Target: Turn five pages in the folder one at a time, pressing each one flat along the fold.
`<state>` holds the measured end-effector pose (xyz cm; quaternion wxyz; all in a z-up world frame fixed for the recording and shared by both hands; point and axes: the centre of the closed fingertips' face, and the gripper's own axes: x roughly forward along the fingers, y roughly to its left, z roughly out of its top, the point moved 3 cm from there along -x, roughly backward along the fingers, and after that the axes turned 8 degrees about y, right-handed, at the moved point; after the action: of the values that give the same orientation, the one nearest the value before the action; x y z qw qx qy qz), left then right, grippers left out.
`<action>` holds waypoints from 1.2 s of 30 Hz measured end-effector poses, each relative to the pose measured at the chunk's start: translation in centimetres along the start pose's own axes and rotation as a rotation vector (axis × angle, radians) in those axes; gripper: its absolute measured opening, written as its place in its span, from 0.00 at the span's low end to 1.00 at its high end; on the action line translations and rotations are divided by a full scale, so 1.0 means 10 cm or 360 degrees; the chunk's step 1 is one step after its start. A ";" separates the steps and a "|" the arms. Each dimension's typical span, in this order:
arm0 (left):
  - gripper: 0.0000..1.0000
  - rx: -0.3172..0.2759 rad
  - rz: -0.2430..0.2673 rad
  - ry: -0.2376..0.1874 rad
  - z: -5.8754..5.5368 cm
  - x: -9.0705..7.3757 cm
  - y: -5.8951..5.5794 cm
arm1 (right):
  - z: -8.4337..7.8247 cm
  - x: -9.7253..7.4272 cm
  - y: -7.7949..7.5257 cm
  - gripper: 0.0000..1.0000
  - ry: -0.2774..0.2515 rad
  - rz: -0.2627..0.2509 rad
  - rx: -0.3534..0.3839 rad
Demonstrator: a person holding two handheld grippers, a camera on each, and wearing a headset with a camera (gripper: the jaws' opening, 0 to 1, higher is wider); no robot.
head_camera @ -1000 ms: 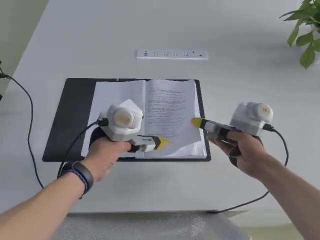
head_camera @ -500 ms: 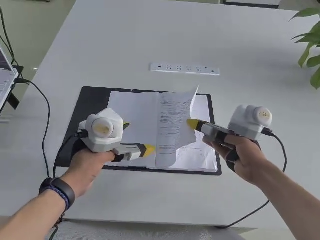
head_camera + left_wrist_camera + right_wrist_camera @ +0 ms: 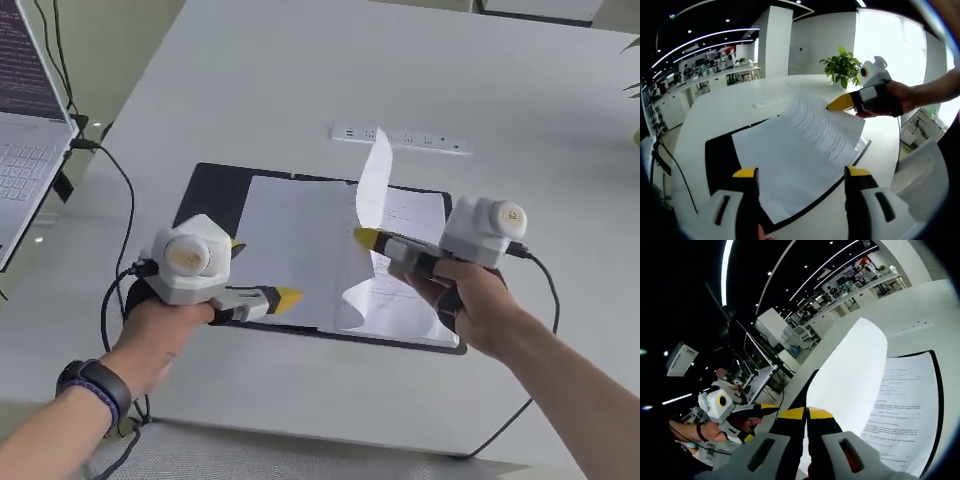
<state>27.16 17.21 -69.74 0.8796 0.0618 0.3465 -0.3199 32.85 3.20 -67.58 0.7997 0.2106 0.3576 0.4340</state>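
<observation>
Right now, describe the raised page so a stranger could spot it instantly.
On the white table lies an open black folder. Near its fold, one printed white sheet stands up, pinched by the right gripper. Every other page lies flat.

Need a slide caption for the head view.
Right hand-held gripper holds a page upright over the folder; left hand-held gripper hovers open.

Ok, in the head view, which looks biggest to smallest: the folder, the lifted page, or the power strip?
1. folder
2. lifted page, seen nearly edge-on
3. power strip, farthest from the camera, so distance may make it look smaller
</observation>
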 end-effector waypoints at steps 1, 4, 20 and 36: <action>0.69 -0.0007 0.0011 -0.0006 -0.01 -0.04 0.03 | 0.00 0.05 0.02 0.00 0.0011 0.0013 -0.0006; 0.69 -0.0015 0.0032 -0.0010 -0.04 -0.10 0.10 | -0.02 0.17 0.09 0.00 0.0035 0.0040 -0.0018; 0.70 -0.0073 0.0099 0.0003 -0.28 -0.40 0.24 | -0.17 0.84 0.32 0.00 0.0217 0.0145 -0.0046; 0.70 -0.0164 0.0117 -0.0021 -0.41 -0.55 0.17 | -0.43 1.35 0.33 0.00 0.0367 0.0148 0.0044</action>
<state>22.77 22.72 -69.44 0.8951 0.0270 0.3541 -0.2697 32.78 16.42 -73.53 0.7292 0.1867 0.4429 0.4870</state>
